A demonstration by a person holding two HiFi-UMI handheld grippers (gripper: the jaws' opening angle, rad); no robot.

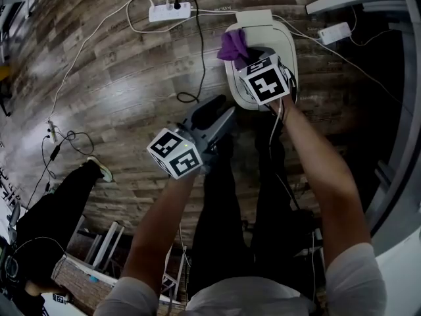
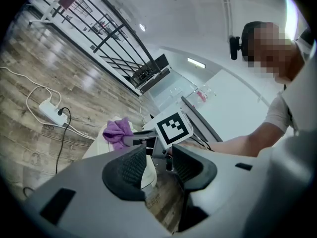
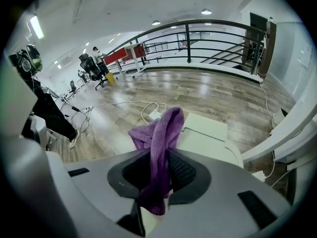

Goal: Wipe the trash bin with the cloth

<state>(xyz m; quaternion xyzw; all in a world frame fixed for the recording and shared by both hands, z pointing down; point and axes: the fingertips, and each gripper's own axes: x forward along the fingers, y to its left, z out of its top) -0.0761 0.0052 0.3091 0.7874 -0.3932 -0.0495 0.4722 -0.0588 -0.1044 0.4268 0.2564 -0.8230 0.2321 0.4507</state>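
**One cloth (image 3: 158, 133) pinched over the trash bin (image 1: 290, 48)**

The right gripper (image 3: 159, 168) has its jaws closed on the purple cloth. The cloth bunches up beyond the tips and hangs down between the pads. It sits over the white trash bin on the wood floor (image 1: 118, 78). It seems to be just above the lid, though contact is hard to make out. In the head view this gripper's marker cube covers much of the bin's top. The right gripper view cuts off the bin's lower body. The left gripper (image 2: 159, 165) is nearer the person, jaws apart with nothing between them, pointing toward the bin.
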